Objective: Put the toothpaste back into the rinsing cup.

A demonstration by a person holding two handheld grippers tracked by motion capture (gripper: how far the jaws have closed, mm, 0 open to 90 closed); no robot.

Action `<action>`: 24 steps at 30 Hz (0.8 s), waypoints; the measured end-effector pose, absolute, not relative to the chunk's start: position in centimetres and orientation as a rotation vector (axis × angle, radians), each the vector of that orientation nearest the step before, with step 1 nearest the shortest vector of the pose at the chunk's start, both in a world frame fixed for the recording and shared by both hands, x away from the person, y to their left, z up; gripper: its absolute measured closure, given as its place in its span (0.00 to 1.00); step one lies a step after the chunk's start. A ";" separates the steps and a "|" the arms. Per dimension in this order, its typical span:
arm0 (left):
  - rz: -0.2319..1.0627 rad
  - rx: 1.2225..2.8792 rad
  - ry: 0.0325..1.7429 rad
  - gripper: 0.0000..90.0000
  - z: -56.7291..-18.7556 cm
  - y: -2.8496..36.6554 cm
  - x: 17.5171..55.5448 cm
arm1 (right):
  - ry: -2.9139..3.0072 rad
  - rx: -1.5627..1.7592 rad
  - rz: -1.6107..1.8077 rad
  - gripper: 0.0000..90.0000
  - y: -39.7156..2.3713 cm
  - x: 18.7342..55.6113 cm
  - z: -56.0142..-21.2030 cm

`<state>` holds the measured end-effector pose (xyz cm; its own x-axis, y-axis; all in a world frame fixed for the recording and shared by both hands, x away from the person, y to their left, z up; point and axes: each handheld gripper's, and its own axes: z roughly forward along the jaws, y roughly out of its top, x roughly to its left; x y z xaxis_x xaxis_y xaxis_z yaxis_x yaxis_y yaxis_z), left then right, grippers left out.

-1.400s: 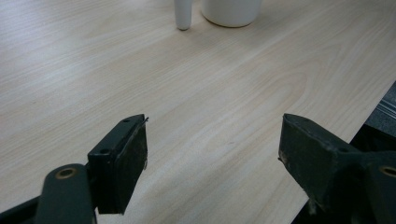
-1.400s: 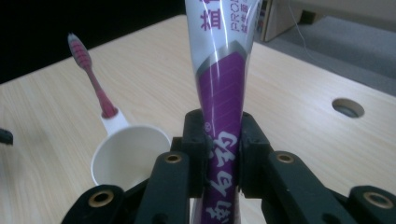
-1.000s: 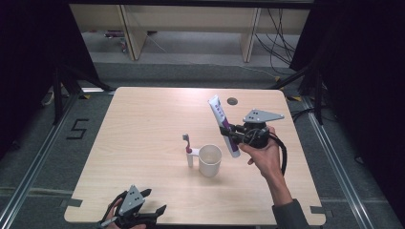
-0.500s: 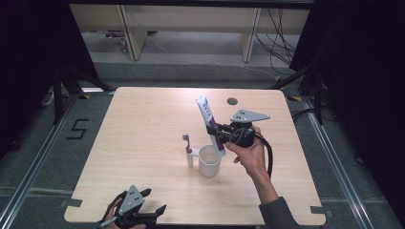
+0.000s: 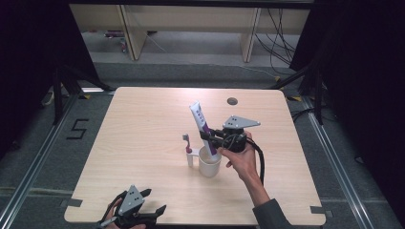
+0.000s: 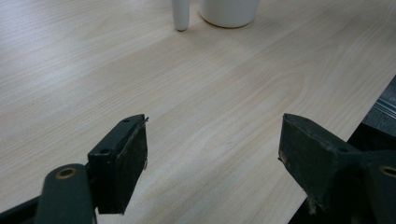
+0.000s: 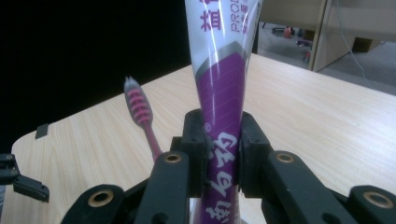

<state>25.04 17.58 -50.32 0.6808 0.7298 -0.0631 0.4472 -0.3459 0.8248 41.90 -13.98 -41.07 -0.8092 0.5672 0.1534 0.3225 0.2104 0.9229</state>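
The left gripper [image 6: 212,163] hangs low over the pale wooden table [image 6: 201,93] with its two black jaws standing wide apart and bare, while a white cup's base [image 6: 229,11] and a white post [image 6: 180,14] stand beyond.

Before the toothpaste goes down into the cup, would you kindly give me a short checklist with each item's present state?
1. Right gripper clamped on the toothpaste: ok, both pads press the tube.
2. Tube near upright, lower end over the cup: ok in the high view.
3. Room in the cup: cannot tell, its inside is mostly hidden.
4. Toothbrush clear of the tube's path: ok, it stands in the holder at the cup's left side.
5. Left gripper out of the way: ok, open and at the near table edge.
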 end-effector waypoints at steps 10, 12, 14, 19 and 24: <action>0.391 1.981 0.912 0.26 -50.5 17.4 25.0 | 2.290 0.823 1.604 0.85 -14.1 41.7 -42.6; 0.392 1.982 0.911 0.26 -50.5 17.4 25.0 | 2.302 0.810 1.606 0.85 -14.1 41.6 -42.9; 0.392 1.982 0.912 0.26 -50.5 17.4 25.0 | 2.314 0.836 1.595 0.85 -14.0 41.4 -43.1; 0.392 1.980 0.912 0.26 -50.4 17.4 25.0 | 2.315 0.773 1.560 0.85 -13.8 41.5 -43.5; 0.395 1.995 0.908 0.26 -50.3 17.5 25.0 | 2.356 0.790 1.543 0.85 -13.6 41.5 -44.3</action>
<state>25.00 17.55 -50.32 0.6816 0.7287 -0.0668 0.4475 -0.3429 0.8259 41.47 -13.61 -44.31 -0.8324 0.5433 0.1089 0.3170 0.3057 0.8978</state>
